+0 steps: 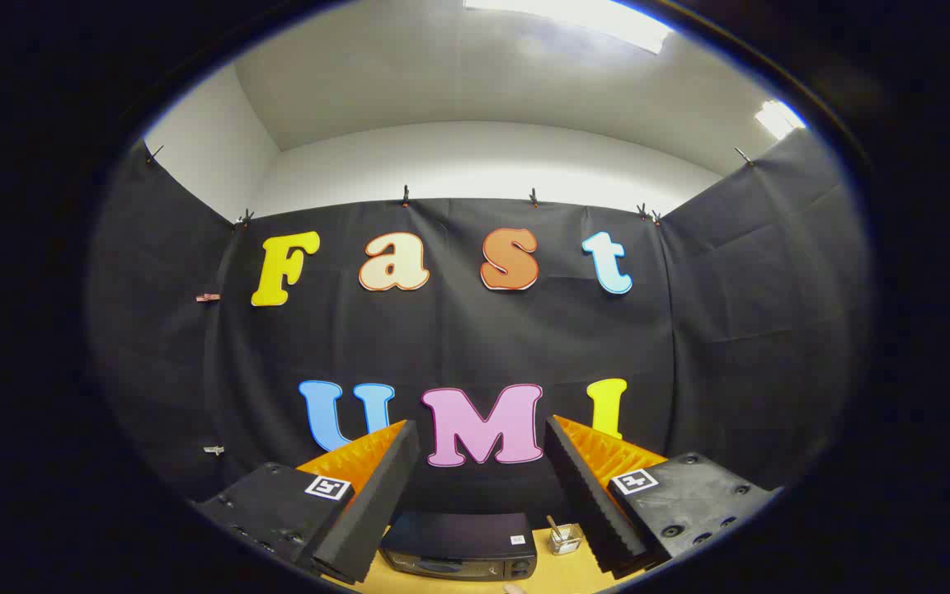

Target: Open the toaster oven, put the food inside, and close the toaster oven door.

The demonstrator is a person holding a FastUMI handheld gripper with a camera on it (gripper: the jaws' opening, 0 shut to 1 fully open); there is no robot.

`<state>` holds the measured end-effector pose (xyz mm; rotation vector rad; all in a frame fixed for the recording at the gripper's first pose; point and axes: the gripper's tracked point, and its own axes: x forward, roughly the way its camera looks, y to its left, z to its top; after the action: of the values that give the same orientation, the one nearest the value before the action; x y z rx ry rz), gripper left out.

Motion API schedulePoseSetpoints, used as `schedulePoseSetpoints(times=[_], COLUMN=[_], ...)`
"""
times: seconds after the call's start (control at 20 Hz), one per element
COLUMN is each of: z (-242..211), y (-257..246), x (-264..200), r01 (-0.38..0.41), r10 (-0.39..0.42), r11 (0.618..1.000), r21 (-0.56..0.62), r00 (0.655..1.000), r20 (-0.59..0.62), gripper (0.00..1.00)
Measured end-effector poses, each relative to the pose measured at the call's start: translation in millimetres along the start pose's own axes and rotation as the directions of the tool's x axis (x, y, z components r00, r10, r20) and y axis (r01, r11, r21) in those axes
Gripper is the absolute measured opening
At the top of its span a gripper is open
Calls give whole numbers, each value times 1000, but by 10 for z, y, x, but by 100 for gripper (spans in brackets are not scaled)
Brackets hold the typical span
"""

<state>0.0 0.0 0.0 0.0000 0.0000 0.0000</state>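
Gripper (482, 441) fingers spread apart, nothing between them. Black boxy toaster oven (460, 546) below on yellow tabletop (562, 569); small clear glass container (564, 538) just beside it.

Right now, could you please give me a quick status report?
Claw open, raised, holding nothing. Black box-shaped toaster oven below between fingers, on yellow table. Small clear glass container beside it. Nothing blocking.

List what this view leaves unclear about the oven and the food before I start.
- Oven: its top and upper front show between the open fingers; whether the door is shut is cut off below.
- Food: a pale sliver by the oven front is cut off by the edge; can't identify it.
- Small clear container beside the oven: too small to tell its contents.
- Table: mostly hidden behind the fingers.
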Motion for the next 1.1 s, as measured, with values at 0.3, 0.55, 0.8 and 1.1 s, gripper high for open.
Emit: schedulePoseSetpoints(times=[0.3,0.55,0.8,1.1], z=[85,140,211,222], y=[11,-13,43,-11], x=[-63,-76,-136,-148], r01=[-6,-5,-20,6], r10=[6,5,21,-4], r11=[1000,1000,1000,1000], r21=[3,2,-19,-31], r00=[1000,999,998,998], r20=[19,32,60,62], gripper=[98,98,98,98])
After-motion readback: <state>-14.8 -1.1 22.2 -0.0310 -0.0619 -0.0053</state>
